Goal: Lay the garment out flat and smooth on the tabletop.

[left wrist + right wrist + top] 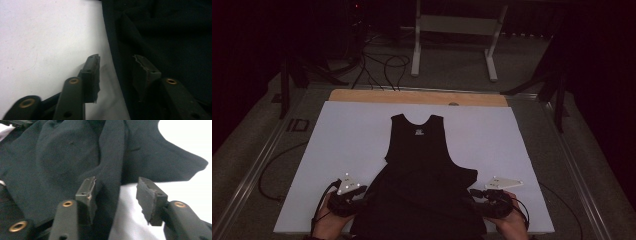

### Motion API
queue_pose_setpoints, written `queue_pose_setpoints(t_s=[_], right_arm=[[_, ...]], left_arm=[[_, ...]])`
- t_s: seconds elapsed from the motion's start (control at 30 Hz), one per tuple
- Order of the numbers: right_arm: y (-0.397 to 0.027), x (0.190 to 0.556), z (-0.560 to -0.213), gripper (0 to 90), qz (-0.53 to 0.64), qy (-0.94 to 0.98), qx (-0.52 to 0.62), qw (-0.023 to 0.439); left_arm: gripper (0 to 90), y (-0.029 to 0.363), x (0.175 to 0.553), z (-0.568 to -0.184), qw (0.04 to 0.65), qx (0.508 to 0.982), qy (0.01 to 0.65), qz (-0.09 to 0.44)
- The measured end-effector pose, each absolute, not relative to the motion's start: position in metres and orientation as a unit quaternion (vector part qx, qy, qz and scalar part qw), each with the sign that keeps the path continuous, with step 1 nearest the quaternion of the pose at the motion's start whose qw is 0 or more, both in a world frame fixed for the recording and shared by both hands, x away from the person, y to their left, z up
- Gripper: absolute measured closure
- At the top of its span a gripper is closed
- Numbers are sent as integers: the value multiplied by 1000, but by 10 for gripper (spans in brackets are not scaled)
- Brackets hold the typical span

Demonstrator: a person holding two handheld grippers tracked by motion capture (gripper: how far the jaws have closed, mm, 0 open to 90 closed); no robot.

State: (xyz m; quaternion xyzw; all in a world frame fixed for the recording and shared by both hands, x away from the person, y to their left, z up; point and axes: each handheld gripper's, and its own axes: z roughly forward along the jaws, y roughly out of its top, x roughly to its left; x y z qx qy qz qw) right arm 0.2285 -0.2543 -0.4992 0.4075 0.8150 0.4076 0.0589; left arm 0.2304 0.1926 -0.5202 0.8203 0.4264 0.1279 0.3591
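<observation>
Clearly the black sleeveless top (422, 170) lies flat on the white surface (347, 145), neck toward the far side and hem toward the person, so that both lower corners can be reached at once. The left gripper (357, 197) stands at the left side edge of the garment near the hem; in the left gripper view its jaws straddle this edge, one over white, one over cloth, with a gap, so nothing is pinched yet. The right gripper (479, 197) is at the opposite edge, and in the right gripper view a fold of fabric (110, 182) runs between its jaws, which are also not pressing. Wide bare room remains on both sides, while the near edge of the surface is close to the hands.
</observation>
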Motion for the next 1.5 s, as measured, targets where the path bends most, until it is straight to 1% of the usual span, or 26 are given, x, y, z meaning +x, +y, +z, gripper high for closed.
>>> queue_pose_setpoints(t_s=[0.17, 0.33, 0.4, 0.43, 0.67, 0.9, 1.17, 1.23, 1.37, 1.5], right_arm=[[-251, 230, -503, 673, 403, 821, 404, 19], [-252, 224, -500, 835, 395, 830, 394, 14], [-252, 224, -500, 835, 394, 831, 391, 17], [-253, 222, -499, 879, 390, 833, 393, 18], [-264, 216, -498, 881, 386, 828, 406, 29], [-270, 209, -497, 881, 387, 823, 414, 29], [-257, 200, -498, 880, 385, 834, 394, 20], [-251, 197, -499, 880, 384, 839, 386, 14], [-249, 194, -498, 881, 384, 839, 384, 18], [-257, 195, -497, 881, 383, 832, 401, 22]], left_arm=[[715, 192, 230, -520, 362, 821, 427, 115], [852, 195, 228, -520, 365, 822, 427, 95], [869, 195, 228, -520, 365, 822, 427, 95], [876, 196, 224, -518, 360, 826, 425, 90], [881, 206, 212, -515, 346, 827, 435, 82], [882, 219, 206, -514, 337, 821, 454, 82], [882, 233, 202, -513, 329, 805, 484, 95], [882, 237, 203, -512, 325, 798, 497, 106], [882, 236, 203, -513, 327, 798, 496, 103], [882, 234, 201, -513, 332, 802, 488, 93]])
